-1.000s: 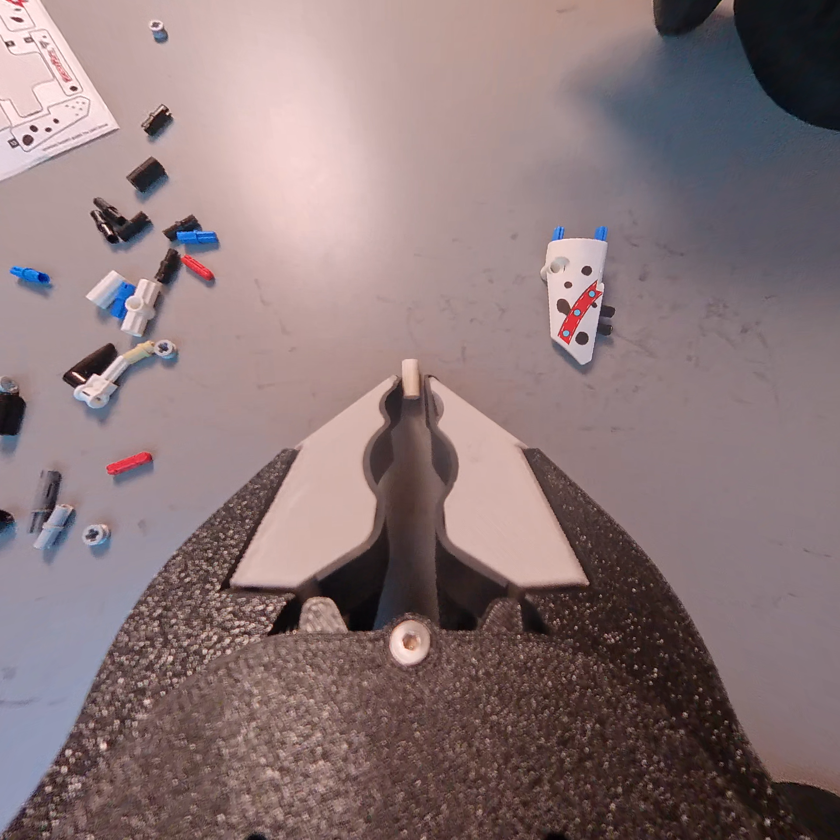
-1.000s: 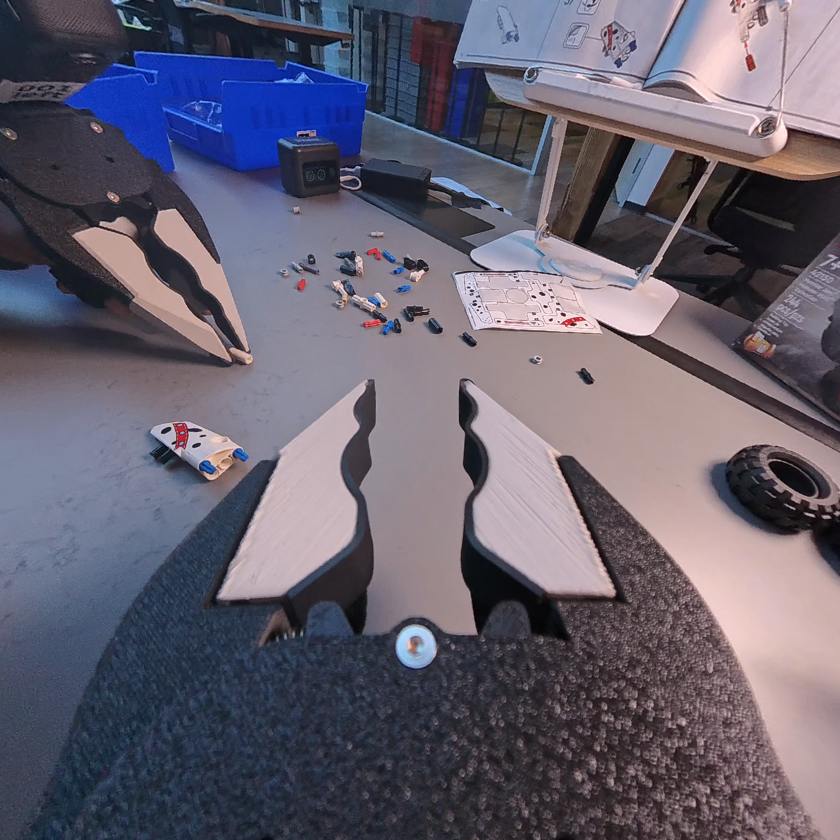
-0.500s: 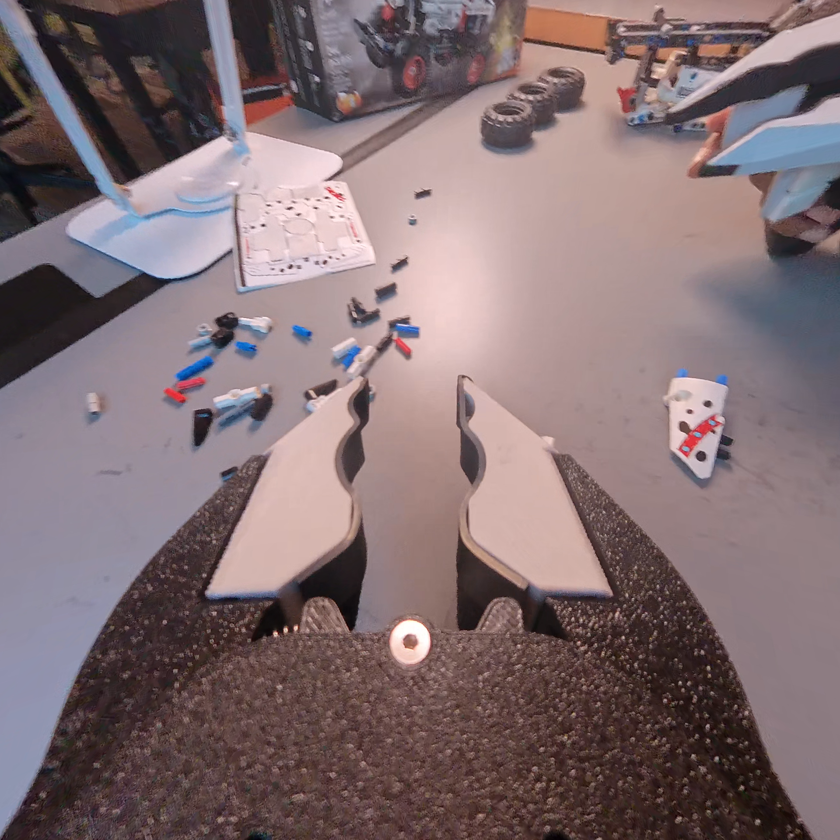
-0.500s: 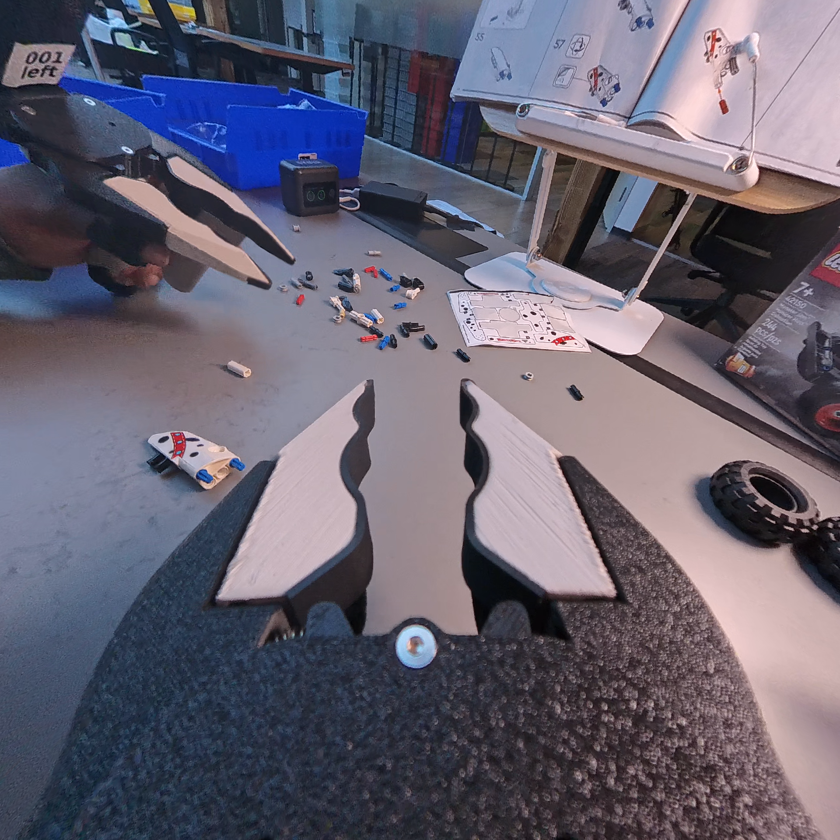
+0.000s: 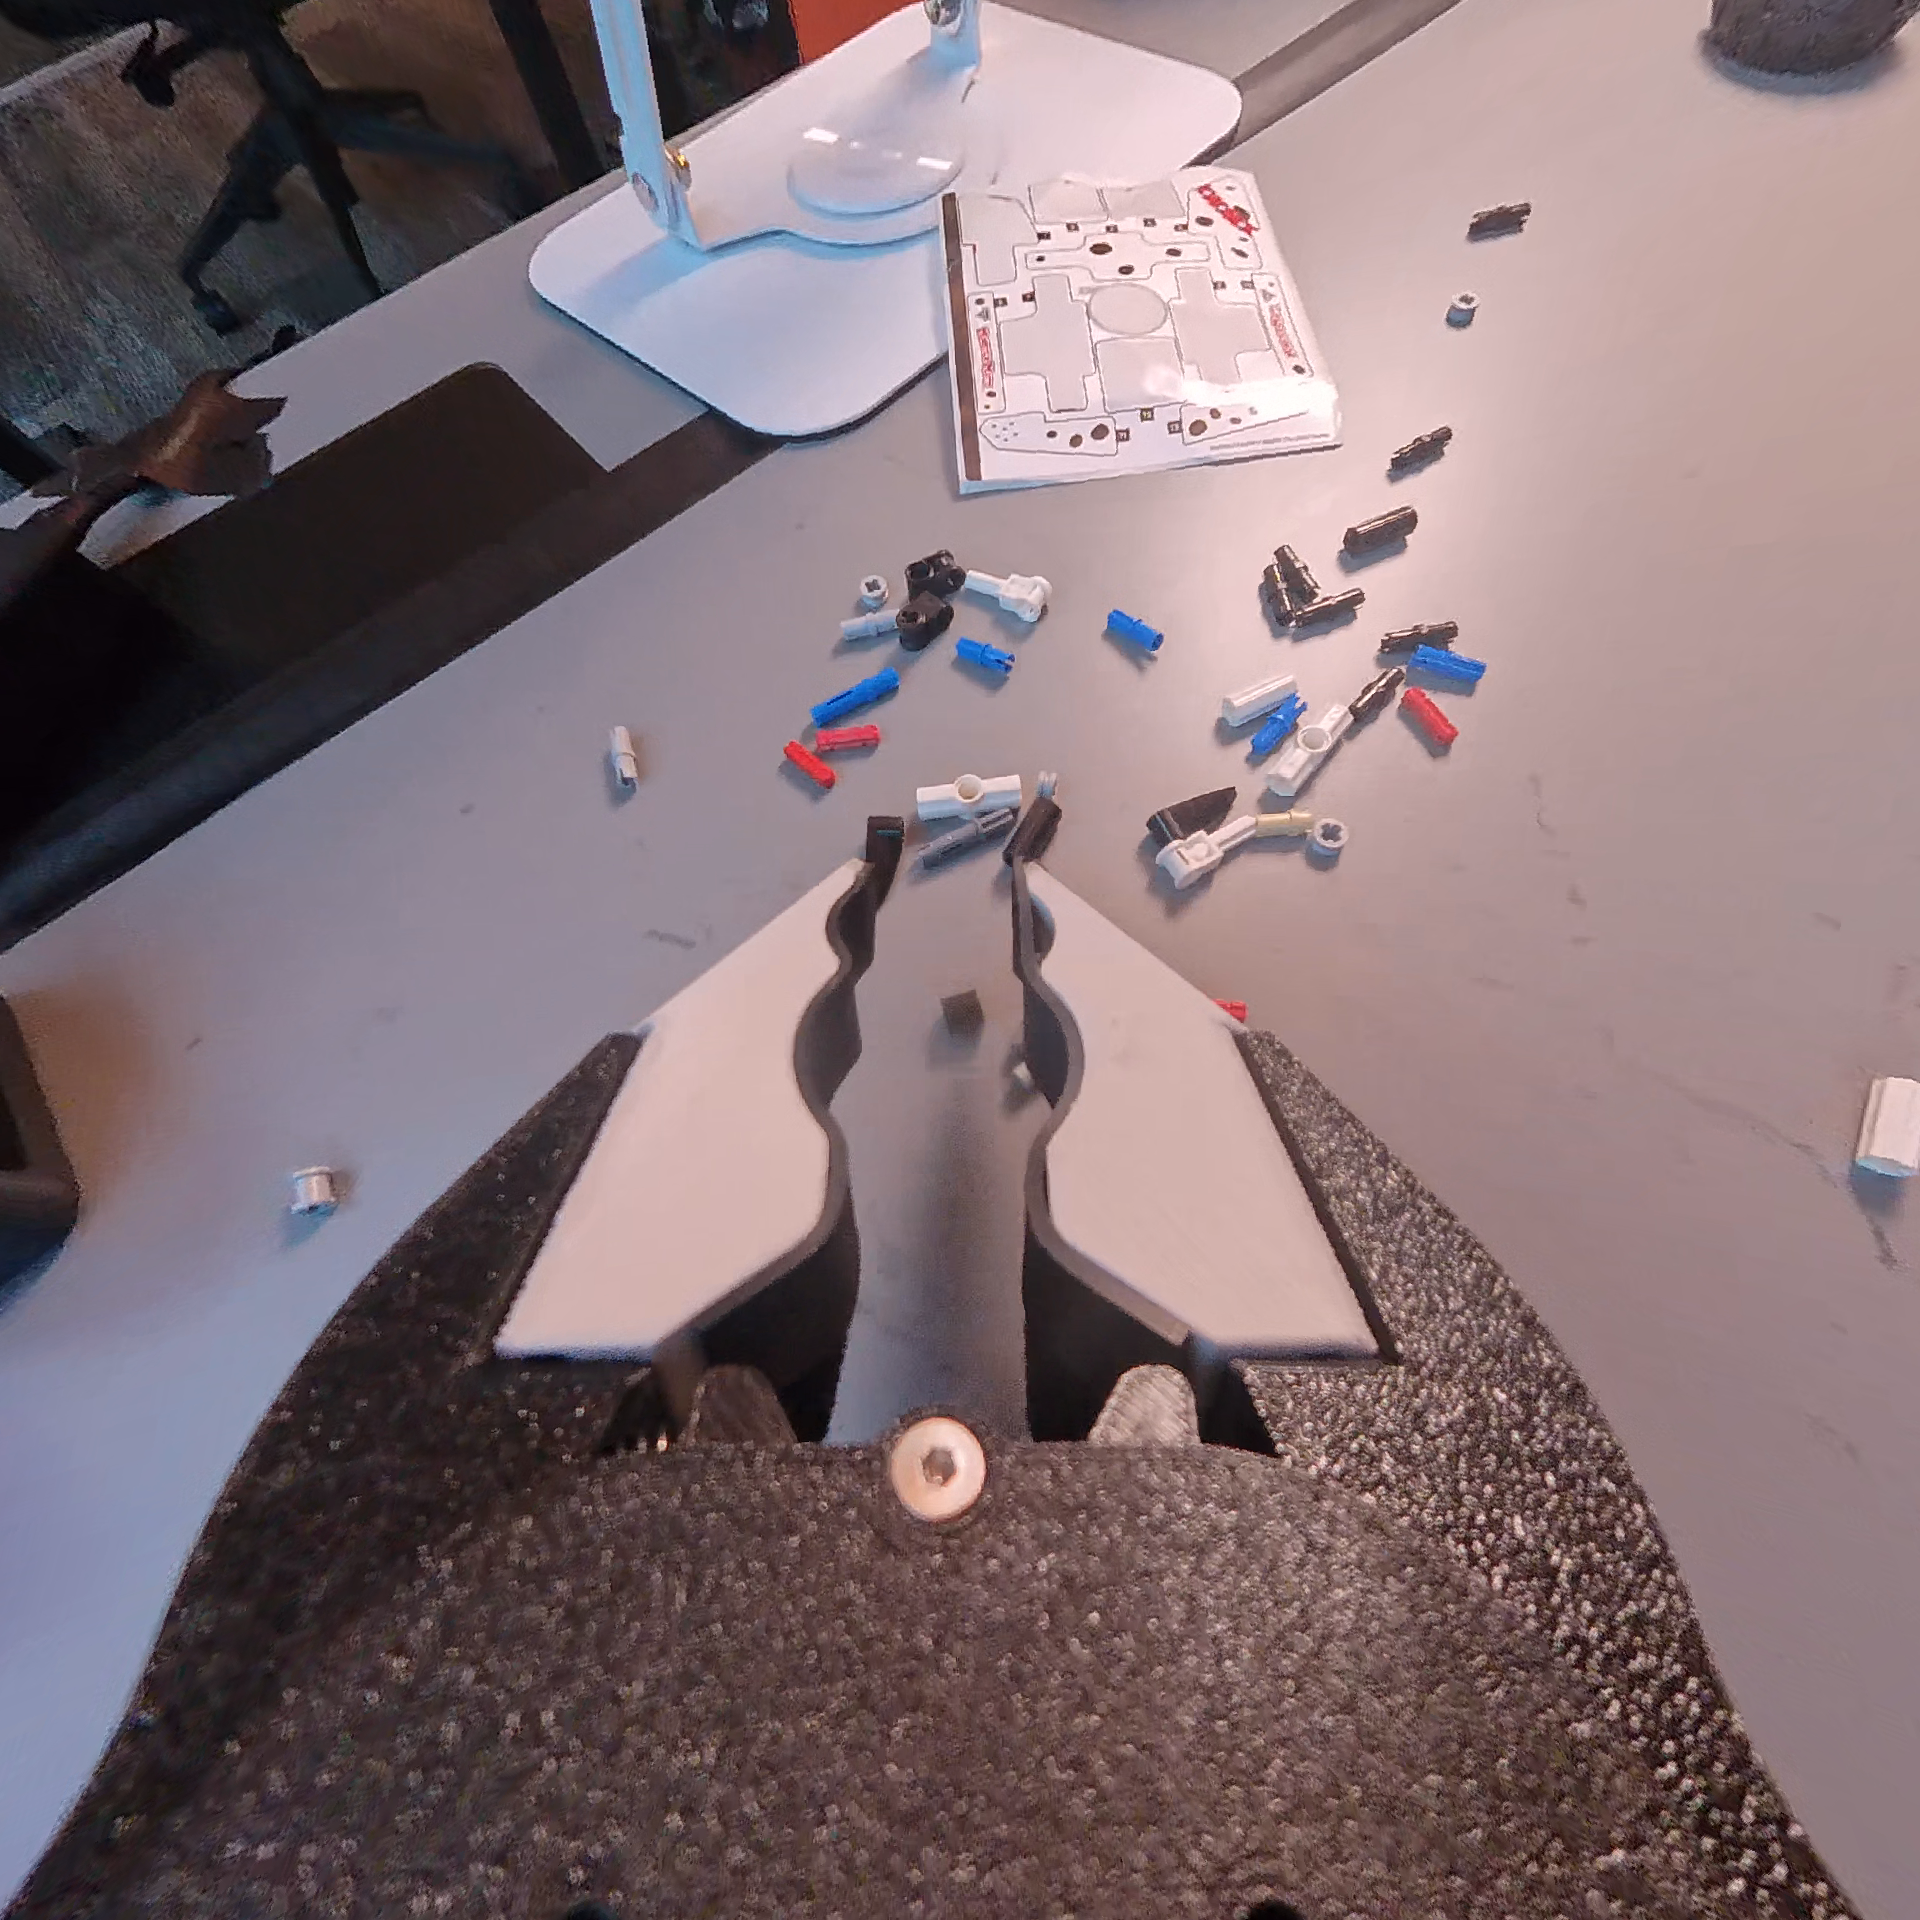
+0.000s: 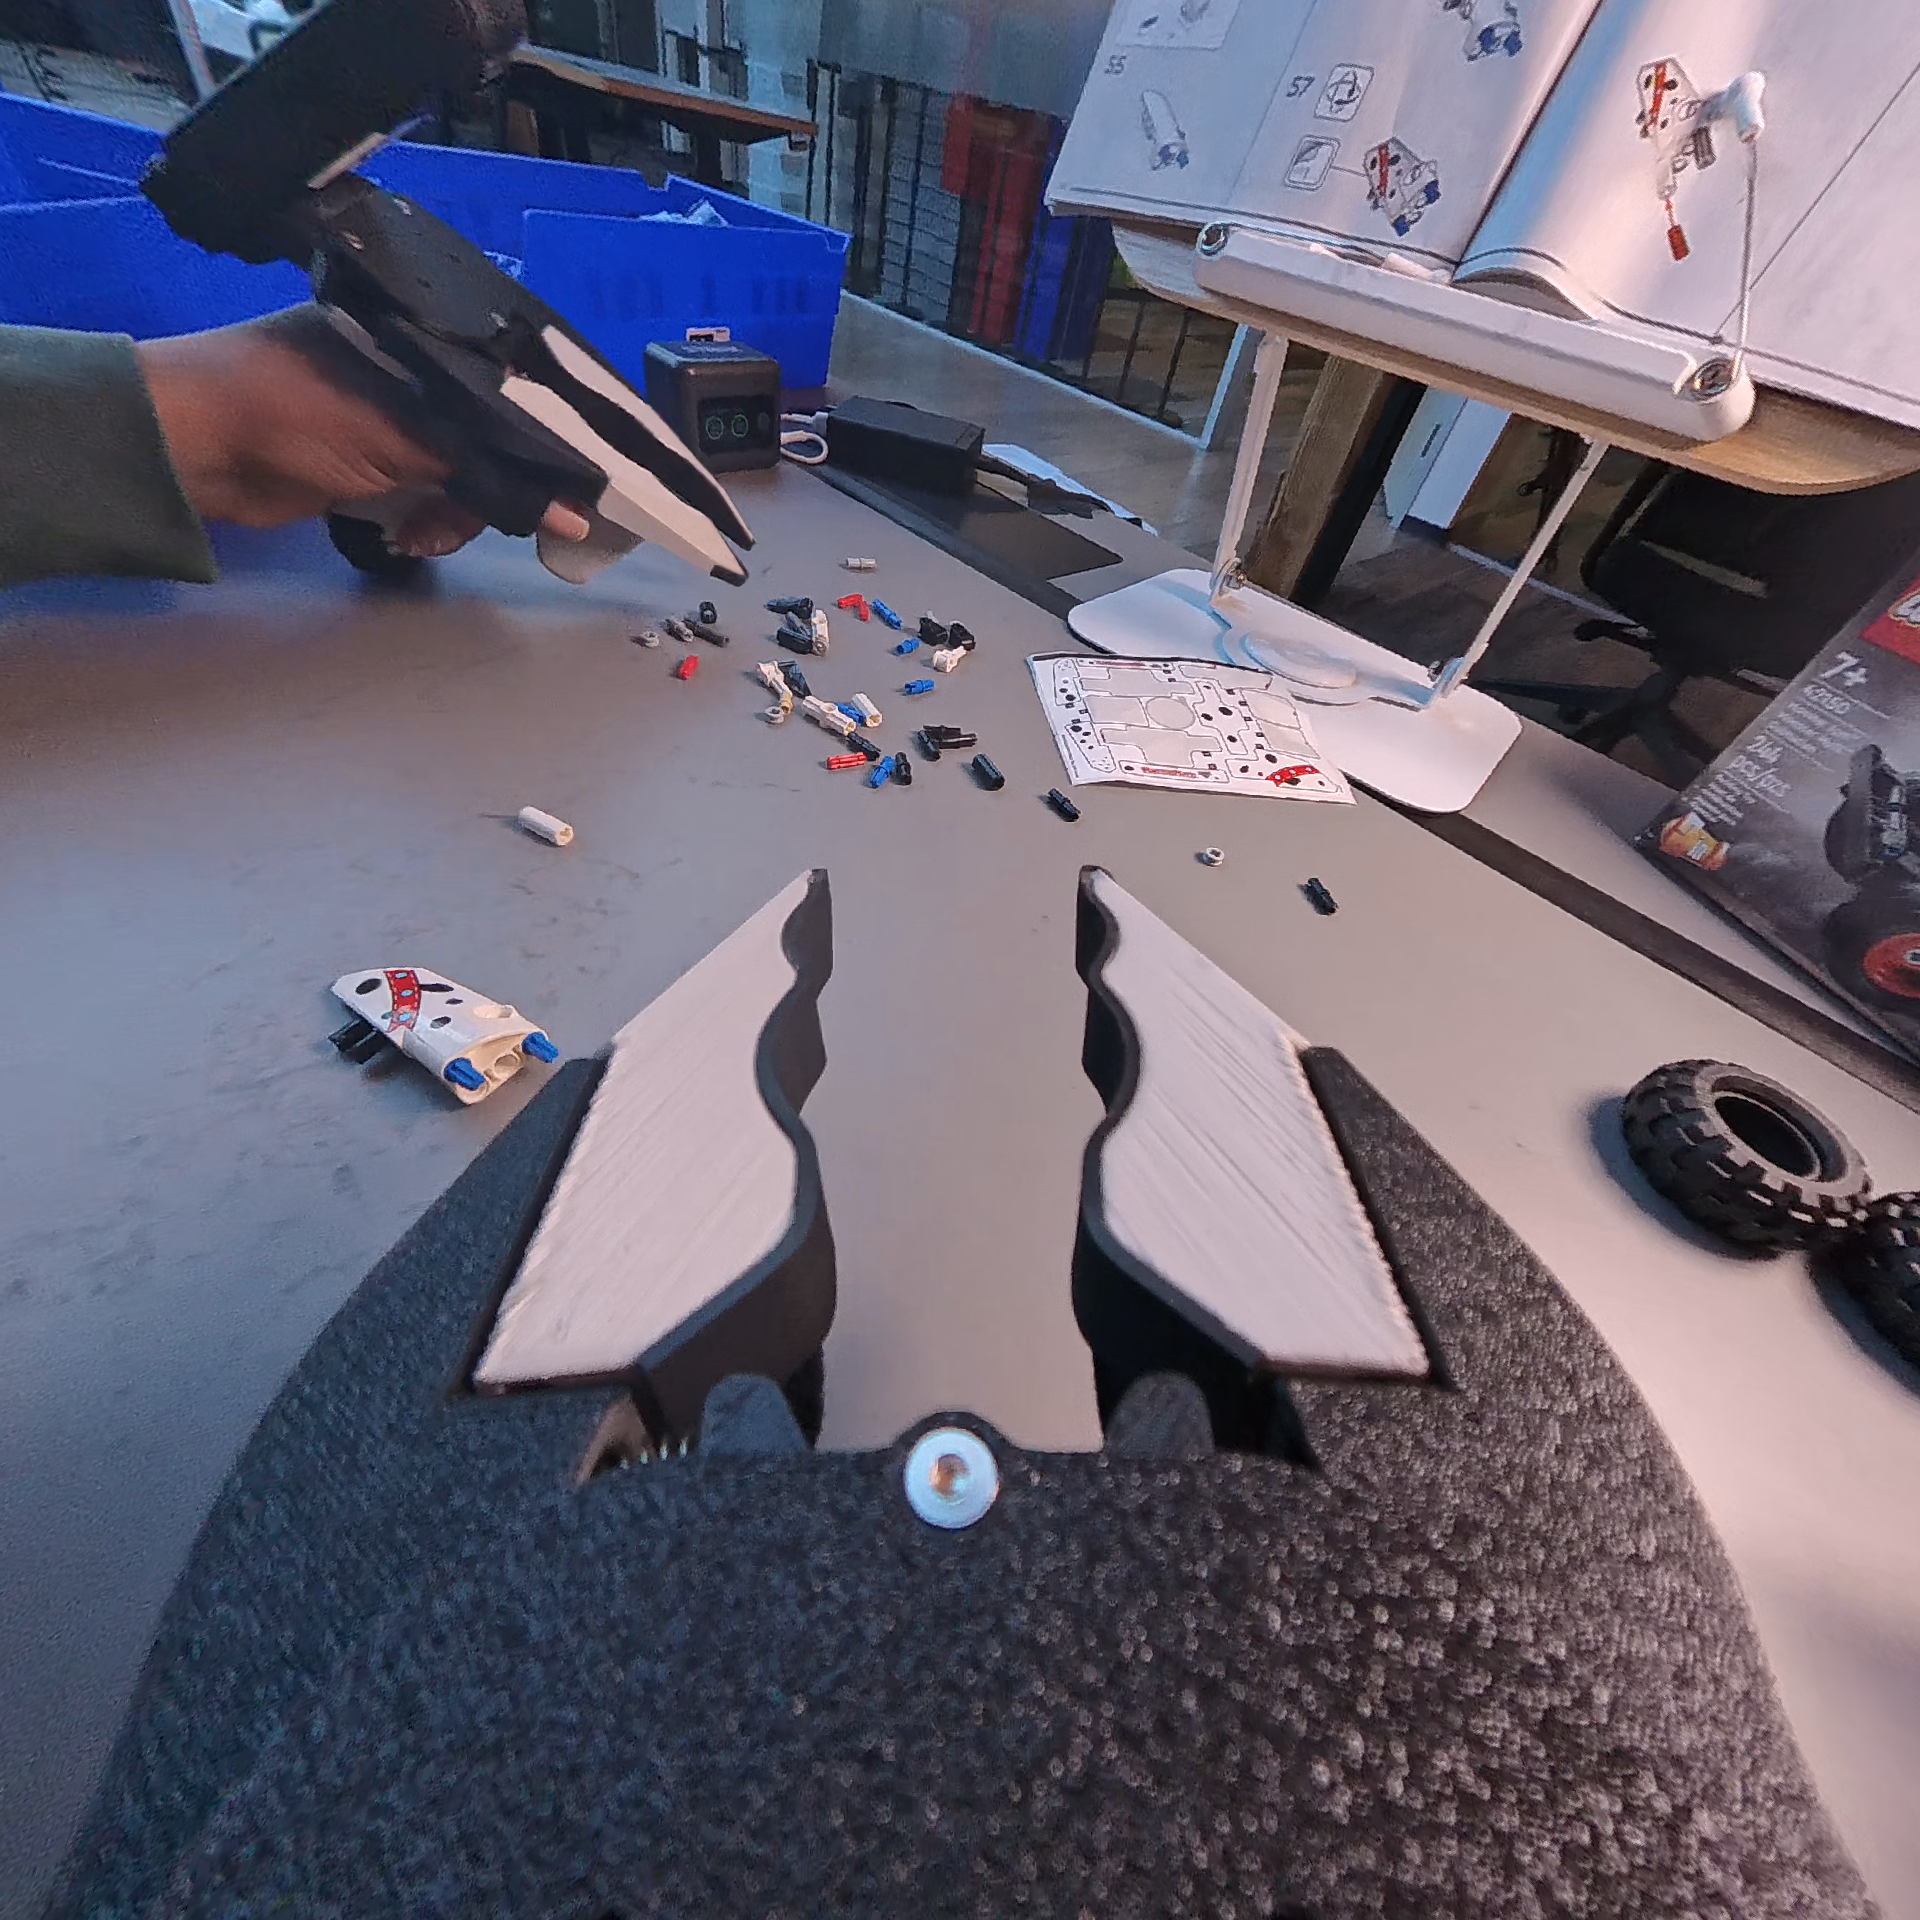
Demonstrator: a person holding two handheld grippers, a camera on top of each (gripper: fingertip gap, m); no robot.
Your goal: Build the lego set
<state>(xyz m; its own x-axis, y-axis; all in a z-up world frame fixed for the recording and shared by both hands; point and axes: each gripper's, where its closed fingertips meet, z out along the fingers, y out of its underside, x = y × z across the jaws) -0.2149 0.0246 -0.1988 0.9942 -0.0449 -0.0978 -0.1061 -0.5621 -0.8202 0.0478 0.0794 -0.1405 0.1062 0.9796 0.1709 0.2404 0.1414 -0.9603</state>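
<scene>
My left gripper (image 5: pixel 951 847) is open and empty, low over the grey table, its tips at the near edge of a scatter of small black, blue, red and white pins and connectors (image 5: pixel 1143 675). A grey pin (image 5: pixel 966 836) lies just past the tips. The left gripper also shows in the right wrist view (image 6: pixel 727 556), held in a hand above the same scatter (image 6: pixel 831 686). My right gripper (image 6: pixel 954 883) is open and empty. A white spotted panel sub-assembly with a red stripe (image 6: pixel 436 1029) lies left of it. A small white connector (image 6: pixel 545 826) lies alone on the table.
A sticker sheet (image 5: pixel 1132 332) lies by the white base of a book stand (image 5: pixel 883 281); the stand holds an open instruction booklet (image 6: pixel 1455 125). Black tyres (image 6: pixel 1745 1153) and the set's box (image 6: pixel 1818 810) are at the right. Blue bins (image 6: pixel 675 260) stand at the back. There is about 30 cm between the tips of the two grippers.
My left gripper opened and let go of the small white connector, which now lies on the table, then swung over to the scatter of small parts. My right gripper has barely moved.
</scene>
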